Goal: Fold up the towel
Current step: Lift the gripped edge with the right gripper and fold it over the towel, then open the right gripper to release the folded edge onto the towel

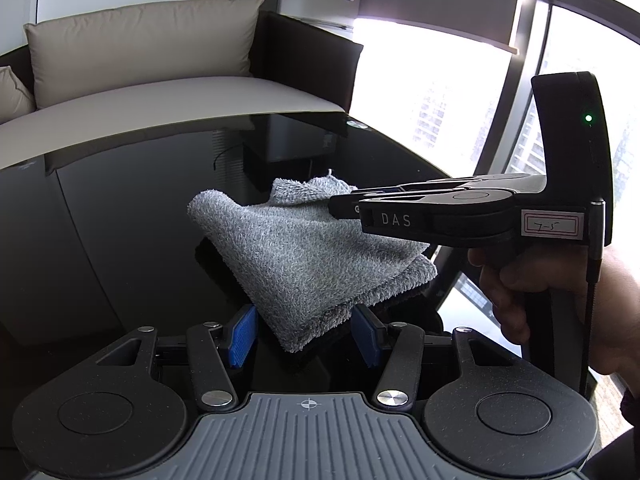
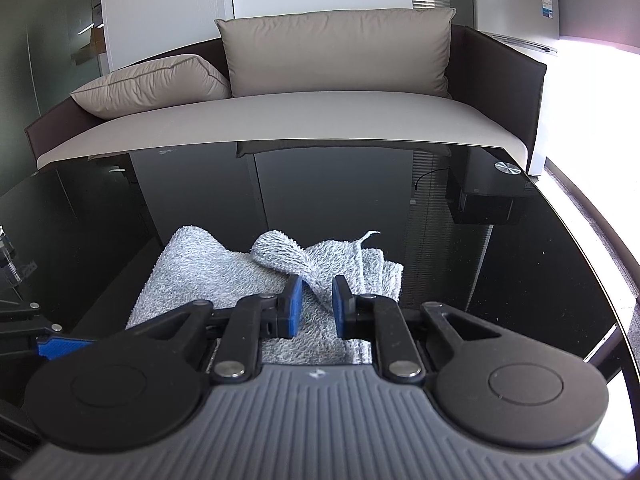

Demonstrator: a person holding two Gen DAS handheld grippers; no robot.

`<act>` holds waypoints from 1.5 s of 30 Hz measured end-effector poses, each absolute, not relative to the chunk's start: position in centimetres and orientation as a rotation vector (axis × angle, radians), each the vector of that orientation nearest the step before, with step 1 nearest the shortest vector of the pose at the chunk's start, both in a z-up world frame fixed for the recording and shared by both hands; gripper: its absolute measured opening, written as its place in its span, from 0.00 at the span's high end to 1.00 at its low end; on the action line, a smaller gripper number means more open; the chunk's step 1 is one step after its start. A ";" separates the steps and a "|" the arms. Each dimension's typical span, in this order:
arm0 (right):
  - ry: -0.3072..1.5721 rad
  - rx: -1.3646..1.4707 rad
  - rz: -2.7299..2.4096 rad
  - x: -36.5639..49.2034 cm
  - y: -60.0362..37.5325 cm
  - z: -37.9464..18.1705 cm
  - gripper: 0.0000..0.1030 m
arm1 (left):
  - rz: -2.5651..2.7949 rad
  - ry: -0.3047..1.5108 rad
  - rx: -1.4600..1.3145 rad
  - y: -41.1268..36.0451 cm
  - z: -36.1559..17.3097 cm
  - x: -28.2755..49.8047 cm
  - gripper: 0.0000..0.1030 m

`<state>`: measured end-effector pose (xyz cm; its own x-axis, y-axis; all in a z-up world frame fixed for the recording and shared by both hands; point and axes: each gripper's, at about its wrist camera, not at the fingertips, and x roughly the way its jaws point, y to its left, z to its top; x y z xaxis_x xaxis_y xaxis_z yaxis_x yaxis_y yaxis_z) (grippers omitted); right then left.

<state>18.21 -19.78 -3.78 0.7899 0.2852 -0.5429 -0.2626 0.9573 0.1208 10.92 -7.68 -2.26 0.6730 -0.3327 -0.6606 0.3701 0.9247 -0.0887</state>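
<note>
1. At the far left of the left wrist view, a beige back cushion leans on a dark-framed sofa beyond the table.
2. The black glass table reflects the room, and the grey terry towel lies on it near the middle, already doubled over into a thick layered wedge.
3. The left gripper sits low at the towel's near corner; its blue pads stand apart on either side of that corner without pressing it, so it is released.
4. To the right, the right gripper reaches in sideways over the towel's far edge (its tips are hidden from this side), with a person's hand on its handle.
5. In the right wrist view, the right gripper shows its pads standing narrowly apart, a lifted fold of the towel hanging between them; no pad clearly presses the cloth.
6. Behind, a small silver fridge stands at the right by the bright window.
</note>
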 end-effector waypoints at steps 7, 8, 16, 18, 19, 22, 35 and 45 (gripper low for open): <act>0.599 0.177 0.257 18.5 -21.3 -3.6 0.98 | -0.392 0.732 0.052 -7.6 -2.2 10.8 0.53; 0.604 0.196 0.255 18.6 -21.5 -3.7 0.98 | -0.392 0.732 0.053 -7.6 -2.2 10.8 0.53; 0.633 0.266 0.183 18.3 -22.5 -3.6 0.99 | -0.378 0.733 0.051 -7.3 -2.3 11.0 0.53; 0.619 0.275 0.171 18.0 -22.5 -3.3 0.99 | -0.374 0.733 0.049 -7.2 -2.3 11.0 0.53; 0.608 0.285 0.165 17.8 -22.6 -3.1 0.99 | -0.372 0.733 0.048 -7.1 -2.2 11.1 0.53; 0.566 0.285 0.153 17.1 -22.7 -2.3 0.99 | -0.371 0.734 0.048 -7.0 -2.3 11.1 0.53; 0.624 0.249 0.079 16.6 -22.8 -3.1 0.89 | -0.369 0.732 0.053 -6.9 -2.0 11.0 0.53; 0.615 0.269 0.086 15.3 -23.8 -3.0 0.60 | -0.361 0.717 0.037 -6.9 -1.4 10.3 0.37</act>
